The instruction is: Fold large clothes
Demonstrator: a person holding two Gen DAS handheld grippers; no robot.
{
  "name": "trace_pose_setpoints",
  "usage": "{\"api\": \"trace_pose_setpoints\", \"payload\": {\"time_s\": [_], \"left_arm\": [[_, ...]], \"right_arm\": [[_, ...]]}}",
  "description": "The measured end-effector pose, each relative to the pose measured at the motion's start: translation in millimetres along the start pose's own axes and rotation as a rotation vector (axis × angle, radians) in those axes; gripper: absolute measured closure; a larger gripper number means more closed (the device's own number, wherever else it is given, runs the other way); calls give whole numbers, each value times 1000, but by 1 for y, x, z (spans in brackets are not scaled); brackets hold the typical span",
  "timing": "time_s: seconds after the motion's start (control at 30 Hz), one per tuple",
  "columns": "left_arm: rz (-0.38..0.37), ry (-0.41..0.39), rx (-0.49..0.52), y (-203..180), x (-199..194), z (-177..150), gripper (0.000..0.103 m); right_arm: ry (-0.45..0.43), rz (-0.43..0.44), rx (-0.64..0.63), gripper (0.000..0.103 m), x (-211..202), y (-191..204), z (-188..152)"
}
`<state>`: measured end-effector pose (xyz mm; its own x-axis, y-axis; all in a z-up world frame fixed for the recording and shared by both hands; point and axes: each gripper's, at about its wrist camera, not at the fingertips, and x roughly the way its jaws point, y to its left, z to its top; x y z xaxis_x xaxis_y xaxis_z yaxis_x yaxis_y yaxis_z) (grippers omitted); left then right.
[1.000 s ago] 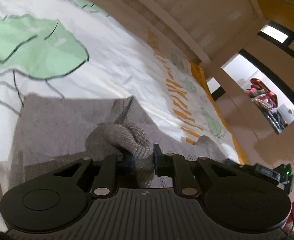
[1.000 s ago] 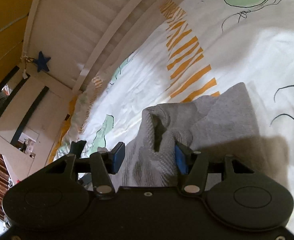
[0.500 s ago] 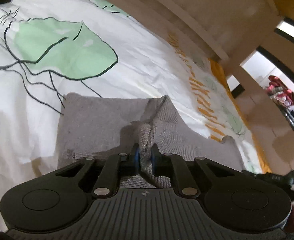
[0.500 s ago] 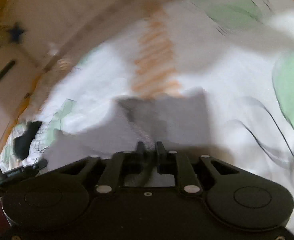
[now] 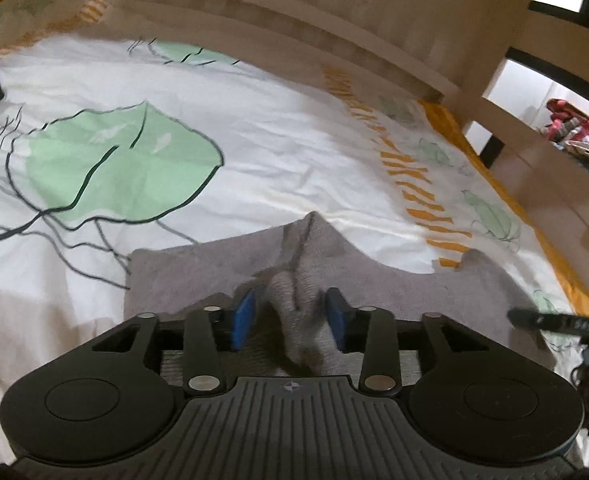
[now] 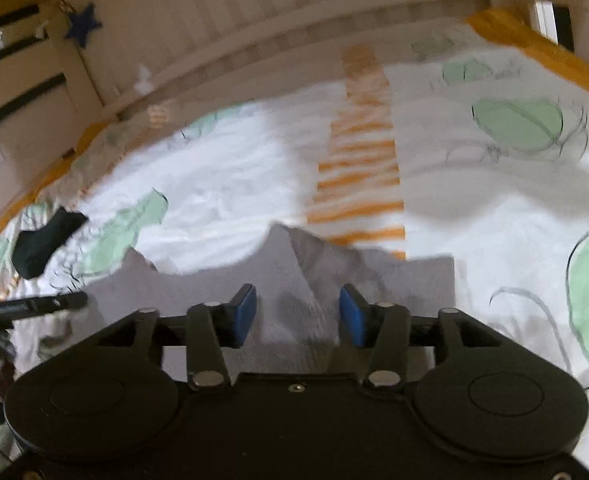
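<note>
Bed surface: a white sheet [image 5: 278, 152] printed with green leaves, thin black stems and bands of orange dashes is covering the mattress, with an orange border running along its far and right edges; the cloth is lying in soft wrinkles.
Dark item: a small black piece of fabric [image 6: 44, 240] is lying on the sheet at the left of the right wrist view, well apart from the grey garment; its kind cannot be told.
Grey garment: a grey knit sweater [image 5: 198, 268] is lying mostly flat on the sheet just ahead of both tools, with a bunched ridge of knit rising at its middle and one corner peaking toward the orange dashes.
Left gripper [image 5: 292, 314]: its blue-padded fingers are standing apart, with the raised fold of knit sitting between them and resting against the right pad; no squeeze is showing.
Right gripper [image 6: 296, 314]: its jaws are also standing wide apart over the sweater [image 6: 394, 276], a ridge of cloth between them touching neither pad.
Room: a pale wooden bed rail [image 5: 294, 36] is running behind the mattress, a dark blue star [image 6: 83, 25] is hanging on the left post, and colourful clothes [image 5: 574, 132] are sitting on a shelf at far right.
Sharpness: the right wrist view is showing motion blur.
</note>
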<state>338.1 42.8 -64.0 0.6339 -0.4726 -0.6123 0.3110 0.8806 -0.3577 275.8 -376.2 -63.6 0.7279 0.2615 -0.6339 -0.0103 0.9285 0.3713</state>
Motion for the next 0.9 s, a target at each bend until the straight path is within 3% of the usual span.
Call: {"api": "trace_pose_setpoints", "payload": {"time_s": [0.03,0.13,0.3,0.47,0.57,0.67,0.8,0.87,0.9], "left_arm": [[-2,5,-16,3,1,-1,61],[4,10,-42,7,1,-1,57],[5,5,-26,1,2,-2,56],[4,7,-12,-4,4,-4,56],[2,6,-17,-3,4,-5,56],[6,-1,-21,-3,3,-4,56],[13,-16,-12,-3,1,-3,56],[19,-28,3,-6,-2,-2,56],[22,-37,15,-8,-3,-2,56]], "right_arm": [[35,-12,36,39,8,-7,-3],[13,48,119,38,8,-17,-7],[-17,239,257,37,10,-22,-8],[-67,289,271,27,17,-24,-12],[-144,345,281,26,14,-26,-13],[-235,405,176,23,-4,-15,-8],[-254,344,133,18,-10,-7,-6],[-258,160,100,18,-16,0,-4],[-267,116,55,18,-19,5,-4]]}}
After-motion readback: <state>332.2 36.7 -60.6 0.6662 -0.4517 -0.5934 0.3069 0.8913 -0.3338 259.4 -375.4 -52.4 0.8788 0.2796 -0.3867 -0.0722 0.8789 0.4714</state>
